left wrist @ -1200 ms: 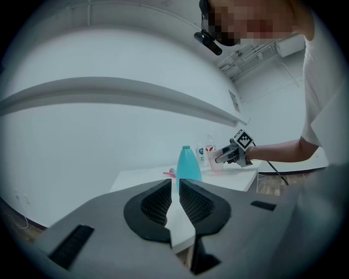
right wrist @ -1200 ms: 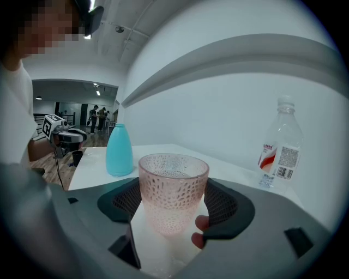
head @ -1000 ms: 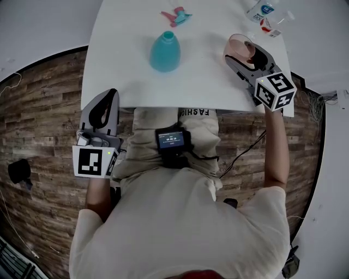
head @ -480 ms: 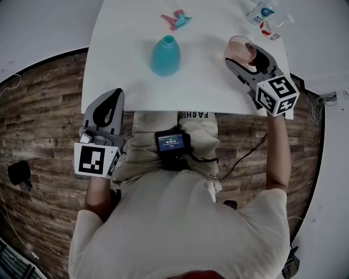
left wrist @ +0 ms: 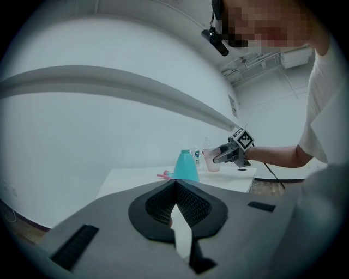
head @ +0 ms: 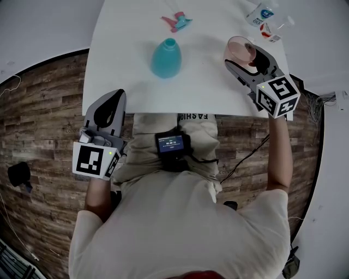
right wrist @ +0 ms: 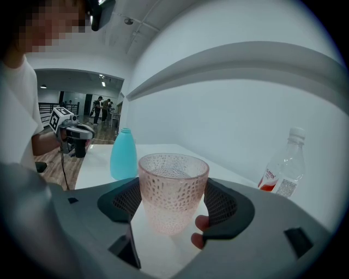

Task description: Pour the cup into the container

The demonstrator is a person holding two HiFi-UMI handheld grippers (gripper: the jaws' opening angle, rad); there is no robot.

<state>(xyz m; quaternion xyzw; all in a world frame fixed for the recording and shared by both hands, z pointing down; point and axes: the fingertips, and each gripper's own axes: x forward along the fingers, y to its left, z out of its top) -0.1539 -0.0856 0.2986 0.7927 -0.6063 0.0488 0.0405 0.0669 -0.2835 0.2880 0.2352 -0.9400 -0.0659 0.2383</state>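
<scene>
A pink dimpled glass cup (head: 239, 48) stands upright over the table's right side, and my right gripper (head: 244, 55) is shut on it. In the right gripper view the cup (right wrist: 173, 182) fills the space between the black pads (right wrist: 226, 204); whether it rests on the table cannot be told. The teal bottle-shaped container (head: 165, 56) stands open-topped mid-table, to the cup's left, and shows as the container (right wrist: 124, 155) beyond the jaws. My left gripper (head: 110, 98) hangs shut and empty off the table's front-left edge, with its jaws touching at the tips (left wrist: 174, 184).
A pink and teal spray cap (head: 176, 19) lies at the far side of the white table (head: 207, 87). A clear plastic bottle (head: 265, 14) with a red label lies at the far right corner. Wooden floor surrounds the table.
The right gripper and the cup have shifted slightly to the right. The left gripper has edged a little toward the table.
</scene>
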